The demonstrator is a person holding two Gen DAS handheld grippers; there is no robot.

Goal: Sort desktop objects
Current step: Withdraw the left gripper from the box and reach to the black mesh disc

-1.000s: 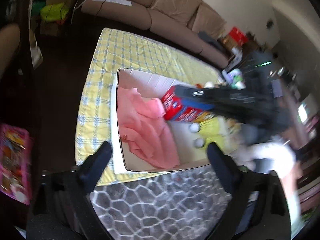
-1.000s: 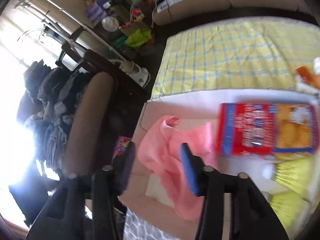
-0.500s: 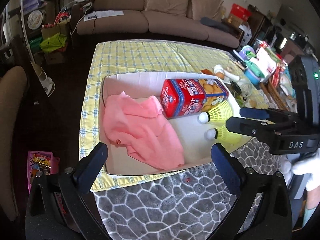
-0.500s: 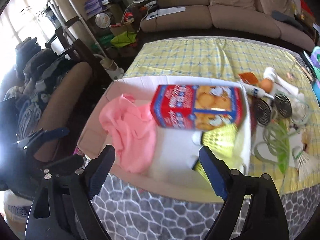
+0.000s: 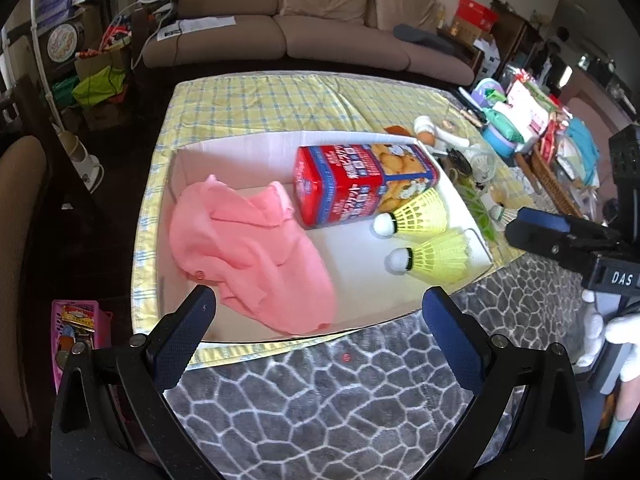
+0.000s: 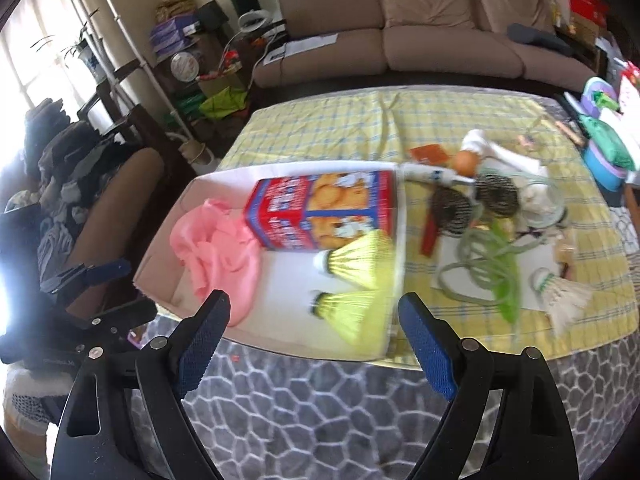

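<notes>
Hovering w/ both tools over the near table edge, we hold nothing. Our left gripper (image 5: 318,312) has its blue-padded jaws spread wide apart, empty, above the grey honeycomb-pattern cloth (image 5: 340,400). Our right gripper (image 6: 314,320) is likewise wide apart and empty; in the left view it shows at 3 o'clock, gripped by a white-gloved hand (image 5: 624,344).

Shallow white cardboard box (image 5: 248,148) sits on the yellow checked tablecloth (image 5: 260,104). Inside: crumpled pink fabric cloth (image 5: 248,240) at 9 o'clock, red-and-blue biscuit carton (image 5: 352,184) lying on its side at 12, two yellow plastic shuttlecocks (image 5: 420,214) at 3, side by side, the upper one touching the carton.

Outside the box, approx 3 o'clock in the right view: white feather shuttlecock (image 6: 564,296), green coiled cord (image 6: 488,264), other clutter too blurred to tell.
</notes>
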